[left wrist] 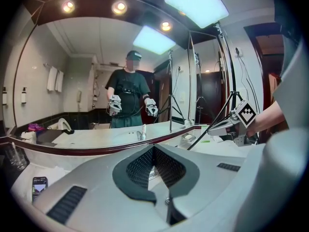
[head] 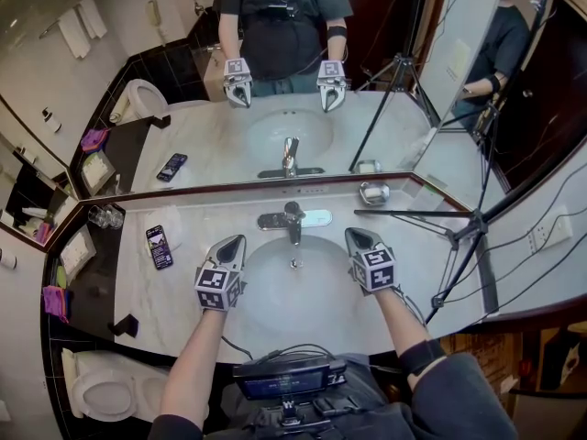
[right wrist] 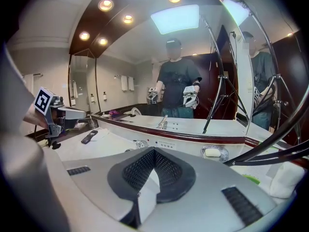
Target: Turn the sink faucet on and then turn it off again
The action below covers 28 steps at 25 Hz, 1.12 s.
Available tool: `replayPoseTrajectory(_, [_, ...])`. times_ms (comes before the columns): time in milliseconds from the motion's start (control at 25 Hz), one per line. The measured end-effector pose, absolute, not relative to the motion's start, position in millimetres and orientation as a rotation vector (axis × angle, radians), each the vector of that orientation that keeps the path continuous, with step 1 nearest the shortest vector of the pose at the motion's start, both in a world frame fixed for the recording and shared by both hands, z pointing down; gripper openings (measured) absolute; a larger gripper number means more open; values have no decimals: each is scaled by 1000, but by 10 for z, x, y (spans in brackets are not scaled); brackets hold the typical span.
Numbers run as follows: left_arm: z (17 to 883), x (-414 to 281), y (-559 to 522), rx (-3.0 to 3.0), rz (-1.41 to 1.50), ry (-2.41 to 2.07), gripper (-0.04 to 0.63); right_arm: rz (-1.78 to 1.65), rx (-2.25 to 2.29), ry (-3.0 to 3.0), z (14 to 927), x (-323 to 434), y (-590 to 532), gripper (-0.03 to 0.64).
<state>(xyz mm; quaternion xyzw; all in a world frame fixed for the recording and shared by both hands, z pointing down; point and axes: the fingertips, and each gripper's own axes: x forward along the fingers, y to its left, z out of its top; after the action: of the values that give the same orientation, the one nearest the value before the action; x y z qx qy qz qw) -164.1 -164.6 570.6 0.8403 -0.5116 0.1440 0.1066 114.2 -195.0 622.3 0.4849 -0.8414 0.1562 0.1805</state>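
Left gripper (head: 235,240) and right gripper (head: 356,236) hovering at the sink (head: 275,287), faucet (head: 293,216) untouched.
Both are holding their jaws clenched on nothing (tips meeting), flanking the sink left and right; the faucet is standing at the far rim, between them, apart from both.

Black rectangular smartphone (head: 159,246) lay flat on white marble counter (head: 151,302), 9 o'clock. Round metal soap dish (head: 373,192), 3 o'clock; black metal tripod (head: 468,236) stood beyond it.
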Motion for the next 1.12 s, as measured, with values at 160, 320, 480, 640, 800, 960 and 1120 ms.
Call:
replayPoseTrajectory(160, [5717, -1605, -1649, 2481, 430, -1498, -4, 372, 1319, -2368, 6232, 1039, -1962, 20])
replayPoseTrajectory(320, [5737, -1577, -1678, 2480, 434, -1495, -3, 206, 1240, -2329, 6134, 846, -2023, 21])
replayPoseTrajectory(480, [5756, -1564, -1715, 2475, 436, -1496, -4, -43, 1137, -2248, 6236, 653, -2142, 23])
replayPoseTrajectory(640, [5785, -1555, -1741, 2469, 442, -1496, -3, -350, 913, -2126, 6310, 367, -2205, 92])
replayPoseTrajectory(800, [5816, -1513, -1785, 2472, 443, -1491, -3, -573, 720, -2015, 6413, 127, -2292, 117])
replayPoseTrajectory(960, [5865, -1457, -1845, 2475, 457, -1475, -3, -696, 599, -1947, 6518, -55, -2404, 153])
replayPoseTrajectory(1120, [5924, -1455, -1882, 2467, 468, -1468, -3, -774, 476, -1876, 6679, -176, -2466, 158])
